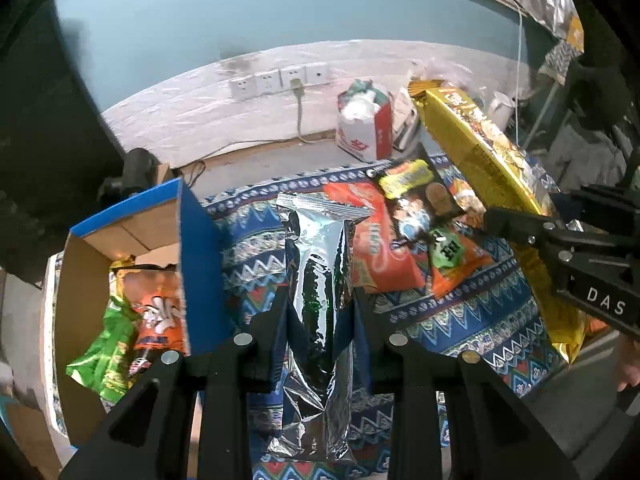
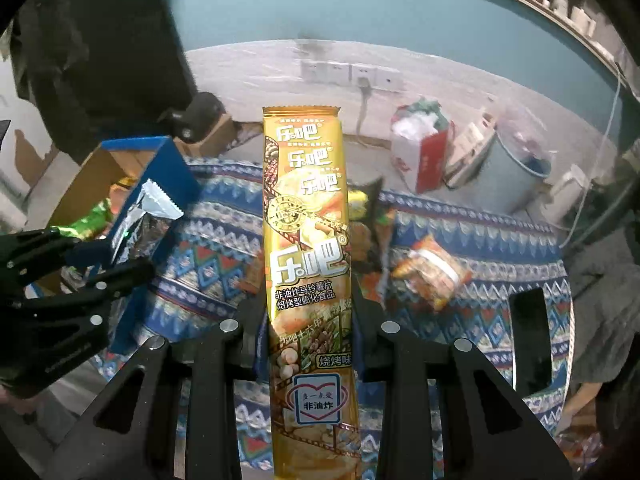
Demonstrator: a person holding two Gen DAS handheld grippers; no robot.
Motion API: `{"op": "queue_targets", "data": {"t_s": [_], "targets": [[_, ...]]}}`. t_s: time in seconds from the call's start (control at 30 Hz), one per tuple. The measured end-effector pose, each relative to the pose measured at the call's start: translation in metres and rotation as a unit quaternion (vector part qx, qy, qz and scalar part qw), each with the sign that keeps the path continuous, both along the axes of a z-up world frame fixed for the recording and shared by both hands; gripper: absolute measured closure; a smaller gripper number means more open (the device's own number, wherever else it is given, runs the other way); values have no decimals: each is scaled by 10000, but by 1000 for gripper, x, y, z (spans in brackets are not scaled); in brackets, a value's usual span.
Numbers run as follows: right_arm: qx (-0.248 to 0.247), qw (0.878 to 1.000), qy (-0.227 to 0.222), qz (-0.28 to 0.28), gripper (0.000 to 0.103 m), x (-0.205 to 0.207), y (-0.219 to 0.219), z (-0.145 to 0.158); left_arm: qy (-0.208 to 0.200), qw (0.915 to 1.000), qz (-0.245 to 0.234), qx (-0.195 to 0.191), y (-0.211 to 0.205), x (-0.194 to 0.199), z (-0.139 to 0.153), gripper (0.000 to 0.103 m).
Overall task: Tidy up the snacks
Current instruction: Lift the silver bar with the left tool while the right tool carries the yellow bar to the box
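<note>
My left gripper [image 1: 320,304] is shut on a long silver foil snack pack [image 1: 318,280], held above the patterned cloth [image 1: 248,240]. My right gripper [image 2: 308,312] is shut on a long gold snack pack [image 2: 306,240], held upright; this pack also shows at the right of the left wrist view [image 1: 480,148]. A blue cardboard box [image 1: 196,248] stands open to the left, with a green bag [image 1: 108,344] and an orange bag [image 1: 160,312] inside. Several orange snack bags [image 1: 384,248] lie on the cloth ahead. In the right wrist view the silver pack [image 2: 148,212] hangs near the box [image 2: 168,168].
A red and white bag [image 1: 364,124] stands on the floor by the wall with sockets [image 1: 280,80]. A loose orange snack bag [image 2: 432,272] lies on the cloth at the right. A pale bucket [image 2: 516,176] and a black object [image 2: 200,116] stand behind.
</note>
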State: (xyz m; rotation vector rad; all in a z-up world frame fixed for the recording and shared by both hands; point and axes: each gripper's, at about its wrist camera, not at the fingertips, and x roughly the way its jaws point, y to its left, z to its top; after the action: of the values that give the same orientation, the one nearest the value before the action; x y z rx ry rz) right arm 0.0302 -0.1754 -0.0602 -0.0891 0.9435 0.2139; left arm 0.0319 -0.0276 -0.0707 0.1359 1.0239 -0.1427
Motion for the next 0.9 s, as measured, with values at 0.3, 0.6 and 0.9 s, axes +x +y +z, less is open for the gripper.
{"op": "queue_targets", "data": {"t_s": [0.3, 0.6, 0.9], "targets": [[56, 9993, -15, 356, 73, 15, 41, 5, -63, 9992, 386, -103, 42, -2, 3, 74], [68, 9978, -1, 660, 73, 26, 84, 4, -105, 9964, 804, -233, 89, -7, 7, 74], [71, 9953, 109, 955, 73, 35, 131, -3, -147, 9917, 1247, -267, 137, -15, 7, 74]]}}
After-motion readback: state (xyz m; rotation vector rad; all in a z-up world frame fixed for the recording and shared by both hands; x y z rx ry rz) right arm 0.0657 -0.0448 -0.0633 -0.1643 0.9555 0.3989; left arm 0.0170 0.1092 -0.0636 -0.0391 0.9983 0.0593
